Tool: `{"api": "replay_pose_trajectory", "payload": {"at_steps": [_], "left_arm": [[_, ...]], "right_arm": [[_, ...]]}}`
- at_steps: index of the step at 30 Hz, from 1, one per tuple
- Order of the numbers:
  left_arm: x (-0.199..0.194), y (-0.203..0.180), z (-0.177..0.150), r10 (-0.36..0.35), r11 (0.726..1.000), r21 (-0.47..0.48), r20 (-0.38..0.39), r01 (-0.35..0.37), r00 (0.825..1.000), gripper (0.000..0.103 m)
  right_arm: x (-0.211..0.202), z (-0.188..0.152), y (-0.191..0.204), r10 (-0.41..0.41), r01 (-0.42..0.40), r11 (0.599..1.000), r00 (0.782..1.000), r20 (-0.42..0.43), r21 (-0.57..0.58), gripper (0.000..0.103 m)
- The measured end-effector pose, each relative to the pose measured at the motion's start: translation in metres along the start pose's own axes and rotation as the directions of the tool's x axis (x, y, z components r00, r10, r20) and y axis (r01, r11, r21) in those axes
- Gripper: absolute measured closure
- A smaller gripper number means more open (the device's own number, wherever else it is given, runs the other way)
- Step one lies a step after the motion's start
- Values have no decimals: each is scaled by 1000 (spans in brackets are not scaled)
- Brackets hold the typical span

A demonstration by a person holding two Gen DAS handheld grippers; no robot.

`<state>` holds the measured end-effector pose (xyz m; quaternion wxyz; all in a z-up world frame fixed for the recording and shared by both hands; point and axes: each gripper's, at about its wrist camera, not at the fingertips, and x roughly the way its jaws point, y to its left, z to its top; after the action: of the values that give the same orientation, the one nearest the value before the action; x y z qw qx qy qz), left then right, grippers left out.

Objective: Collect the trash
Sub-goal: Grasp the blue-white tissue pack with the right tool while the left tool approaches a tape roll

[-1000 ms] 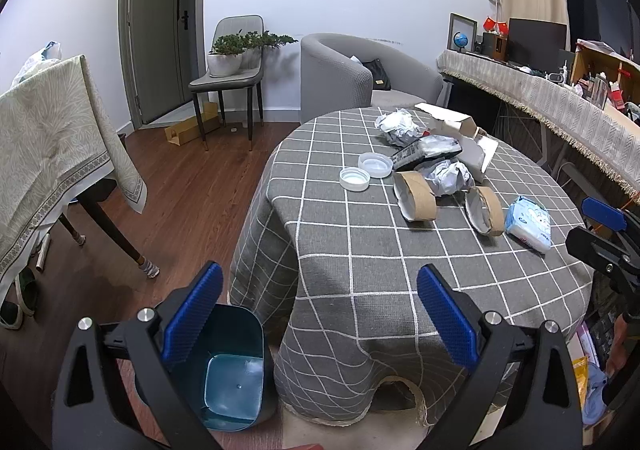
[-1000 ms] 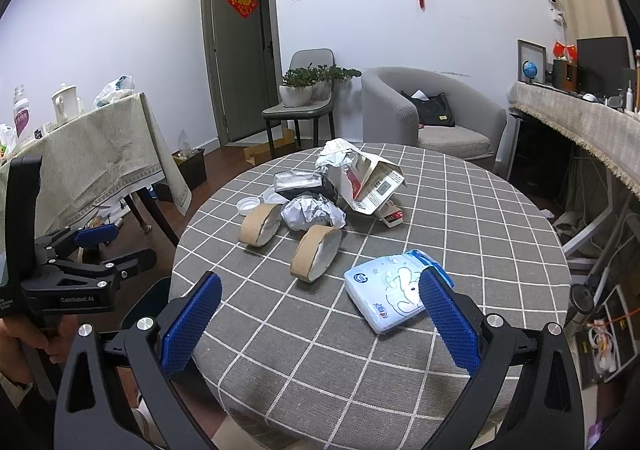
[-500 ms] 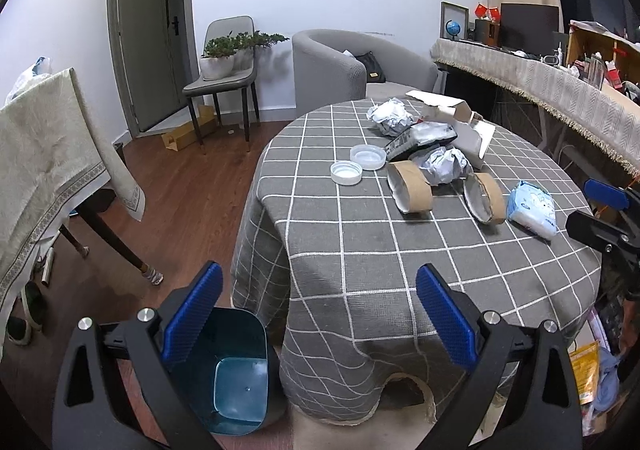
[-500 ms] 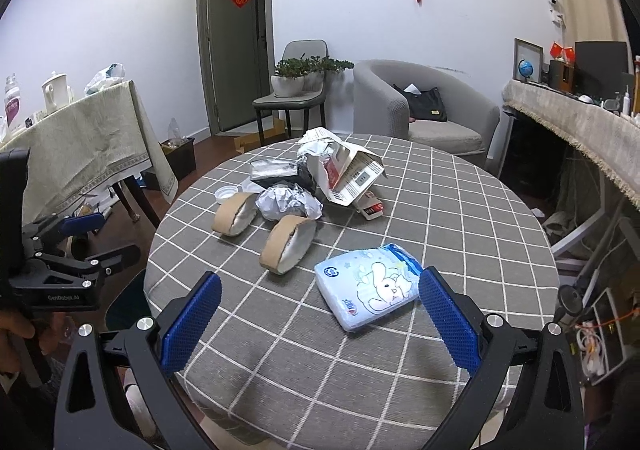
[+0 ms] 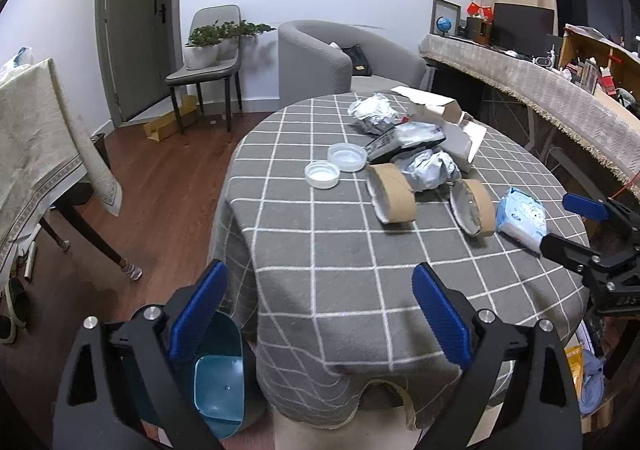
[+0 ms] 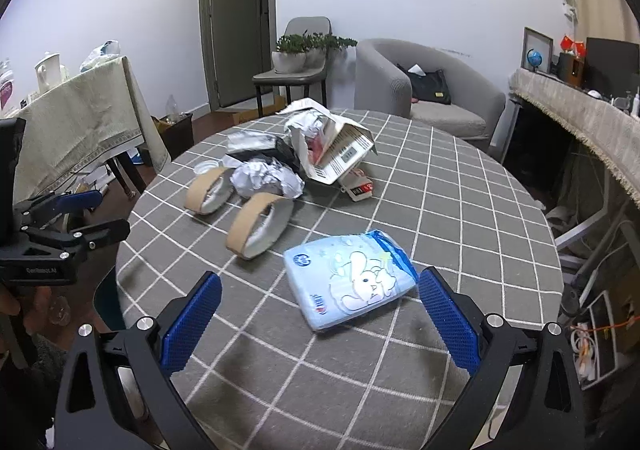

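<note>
Trash lies on the round grey checked table (image 5: 320,250): a blue tissue pack (image 6: 352,282), two cardboard tape rolls (image 6: 260,228) (image 6: 208,190), crumpled paper (image 6: 268,178), a torn box (image 6: 340,150) and two white lids (image 5: 322,175). My right gripper (image 6: 320,276) is open low over the table. The tissue pack lies just ahead of its fingertips, untouched. My left gripper (image 5: 318,274) hovers at the table's near edge. Its jaws are closing slightly with nothing between them. A teal bin (image 5: 218,382) stands on the floor below its left finger.
A second table with a beige cloth (image 5: 36,154) stands at the left. A chair with plants (image 5: 208,62) and a grey armchair (image 5: 320,58) are behind. A covered counter (image 5: 560,110) runs along the right. Wood floor lies between the tables.
Both grippers moved forward and a little down toward the table. The tissue pack now sits close to the right fingertips. The left fingers stand slightly narrower.
</note>
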<state>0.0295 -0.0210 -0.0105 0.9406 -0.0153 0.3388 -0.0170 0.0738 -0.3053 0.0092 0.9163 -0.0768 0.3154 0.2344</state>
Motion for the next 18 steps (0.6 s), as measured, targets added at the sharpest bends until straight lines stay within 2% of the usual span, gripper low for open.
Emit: {"api": "replay_pose_trajectory", "payload": {"at_steps": [4, 11, 18], "left_arm": [[8, -6, 5, -26, 1000, 6, -12, 26, 1000, 14], [21, -16, 11, -52, 998, 20, -27, 53, 998, 17], [32, -24, 17, -83, 996, 32, -42, 85, 996, 24]], "right_arm": [[7, 3, -6, -3, 3, 1000, 1000, -19, -3, 3], [20, 5, -16, -3, 3, 1000, 998, -60, -11, 3], [34, 9, -14, 13, -21, 998, 993, -116, -60, 3]]}}
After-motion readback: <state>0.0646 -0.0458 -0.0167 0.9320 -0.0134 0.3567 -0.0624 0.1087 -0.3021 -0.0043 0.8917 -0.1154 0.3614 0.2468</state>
